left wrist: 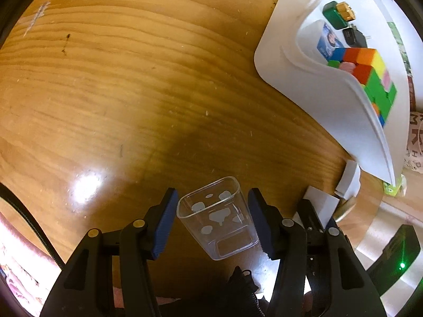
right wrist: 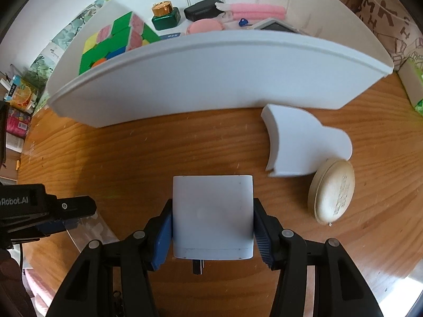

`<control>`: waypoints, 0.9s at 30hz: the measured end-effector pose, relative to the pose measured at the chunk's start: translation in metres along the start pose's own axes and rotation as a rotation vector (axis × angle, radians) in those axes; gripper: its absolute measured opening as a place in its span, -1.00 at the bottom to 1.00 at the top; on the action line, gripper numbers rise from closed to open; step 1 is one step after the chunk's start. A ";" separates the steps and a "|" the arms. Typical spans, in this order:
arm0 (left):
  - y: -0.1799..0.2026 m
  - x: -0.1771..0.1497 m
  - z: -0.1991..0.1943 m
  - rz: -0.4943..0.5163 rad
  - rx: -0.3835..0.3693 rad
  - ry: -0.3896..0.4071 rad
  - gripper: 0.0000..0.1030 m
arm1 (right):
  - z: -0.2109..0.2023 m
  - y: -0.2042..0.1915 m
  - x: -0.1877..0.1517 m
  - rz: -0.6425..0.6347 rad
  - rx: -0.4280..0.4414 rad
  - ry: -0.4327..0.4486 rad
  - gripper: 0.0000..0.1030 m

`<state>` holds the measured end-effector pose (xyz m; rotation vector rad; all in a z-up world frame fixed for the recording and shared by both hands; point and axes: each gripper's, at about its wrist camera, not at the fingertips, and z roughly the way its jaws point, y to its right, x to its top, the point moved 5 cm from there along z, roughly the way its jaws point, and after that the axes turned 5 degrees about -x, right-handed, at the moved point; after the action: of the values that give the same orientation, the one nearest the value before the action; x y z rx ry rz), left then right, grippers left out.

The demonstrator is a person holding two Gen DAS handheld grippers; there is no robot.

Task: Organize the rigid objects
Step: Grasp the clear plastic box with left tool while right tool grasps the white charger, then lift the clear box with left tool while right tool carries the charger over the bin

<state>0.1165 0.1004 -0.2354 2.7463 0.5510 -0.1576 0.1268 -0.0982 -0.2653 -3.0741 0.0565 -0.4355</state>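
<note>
While the white bin (left wrist: 312, 97) is seen already stocked in the left view with a cube (left wrist: 370, 71), a green bottle (left wrist: 334, 14) and a black block (left wrist: 354, 35), a clear cup (left wrist: 219, 219) is framed by the left claw (left wrist: 211, 224); its pads stand just beside the walls, and contact cannot be told.

From the right view, a white adapter (right wrist: 212, 216) is gripped by the right claw (right wrist: 212, 235) above the table (right wrist: 132, 158). A wooden disc (right wrist: 333, 190) and a white piece (right wrist: 304, 145) are left outside, so the sorting is judged partly done.
</note>
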 end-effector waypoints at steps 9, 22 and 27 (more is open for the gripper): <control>-0.021 -0.030 -0.029 -0.025 -0.003 0.069 0.13 | -0.016 -0.018 -0.024 -0.048 0.039 0.009 0.07; -0.049 -0.064 -0.072 -0.062 -0.112 0.236 0.13 | -0.057 -0.038 -0.051 -0.166 0.075 0.139 0.07; -0.043 -0.065 -0.091 -0.052 -0.174 0.330 0.13 | -0.081 -0.039 -0.055 -0.210 0.084 0.218 0.07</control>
<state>0.0432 0.1461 -0.1516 2.6012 0.6867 0.3226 0.0524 -0.0598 -0.2014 -2.9470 -0.2734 -0.7605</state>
